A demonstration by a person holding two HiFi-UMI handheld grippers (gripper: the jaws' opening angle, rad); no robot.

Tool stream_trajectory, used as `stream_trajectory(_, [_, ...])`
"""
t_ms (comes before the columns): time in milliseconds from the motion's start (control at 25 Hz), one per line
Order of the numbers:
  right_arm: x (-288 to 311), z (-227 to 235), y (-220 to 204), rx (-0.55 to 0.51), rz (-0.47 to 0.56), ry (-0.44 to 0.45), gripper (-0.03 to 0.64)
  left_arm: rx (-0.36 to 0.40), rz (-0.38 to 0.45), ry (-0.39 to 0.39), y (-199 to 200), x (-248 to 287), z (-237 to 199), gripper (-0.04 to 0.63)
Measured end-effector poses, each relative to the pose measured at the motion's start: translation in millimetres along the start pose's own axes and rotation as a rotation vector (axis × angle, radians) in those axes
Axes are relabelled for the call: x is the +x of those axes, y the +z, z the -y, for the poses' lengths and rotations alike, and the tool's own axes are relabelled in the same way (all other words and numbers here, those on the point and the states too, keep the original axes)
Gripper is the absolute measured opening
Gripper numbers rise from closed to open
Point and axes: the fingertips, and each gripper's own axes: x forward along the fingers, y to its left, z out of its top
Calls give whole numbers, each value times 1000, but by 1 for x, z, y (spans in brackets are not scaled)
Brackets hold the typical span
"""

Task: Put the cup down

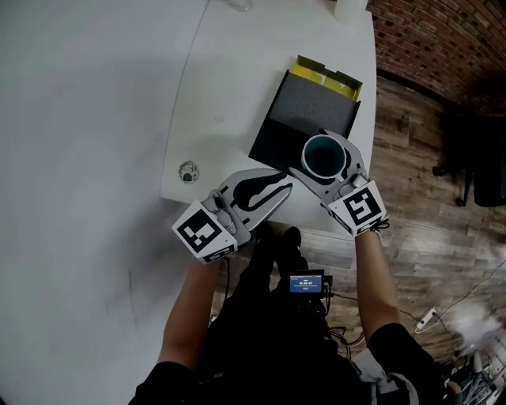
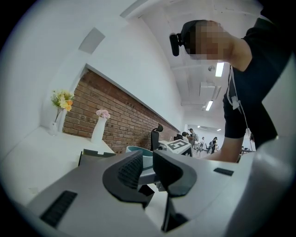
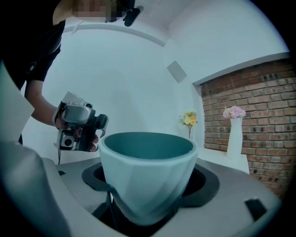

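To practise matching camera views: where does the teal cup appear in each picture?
Head view: cup right of centre.
Left gripper view: its rim, low centre, behind the fingers.
Right gripper view: fills lower centre.
Shared landmark: brick wall.

I can't see the base of the cup (image 3: 147, 171), sunk between the fingers (image 3: 206, 183); beyond the cup, a white object (image 1: 350, 8) is cut off.
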Motion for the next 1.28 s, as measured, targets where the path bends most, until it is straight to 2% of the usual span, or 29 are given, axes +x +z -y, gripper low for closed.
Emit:
stream_trajectory(360, [4,-5,-6,-32,-48,-3,399,7,11,-11,5,-1,6,74])
stream_trajectory(600, [6,-4,-11,39,-36,-4,400,14,20,1,9,-12,7,74])
stream_trajectory(640, [7,-3,-10,54,-29,-6,415,16,20,4,10,-13,7,74])
stream_trajectory(720, [6,-2,-9,83,-26,-15,524,17,18,10,10,-17,8,74])
stream_trajectory(800, [3,-2,-11,98,-44,-25,570,16,17,18,10,-22,9,74])
stream_trajectory(1160, [-50,-3,-1,218,-50,-143,572,22,24,28,16,-37,14,74])
stream_trajectory(1280, [-67,-1,4,294,-33,-189,572,24,34,16,19,-38,18,74])
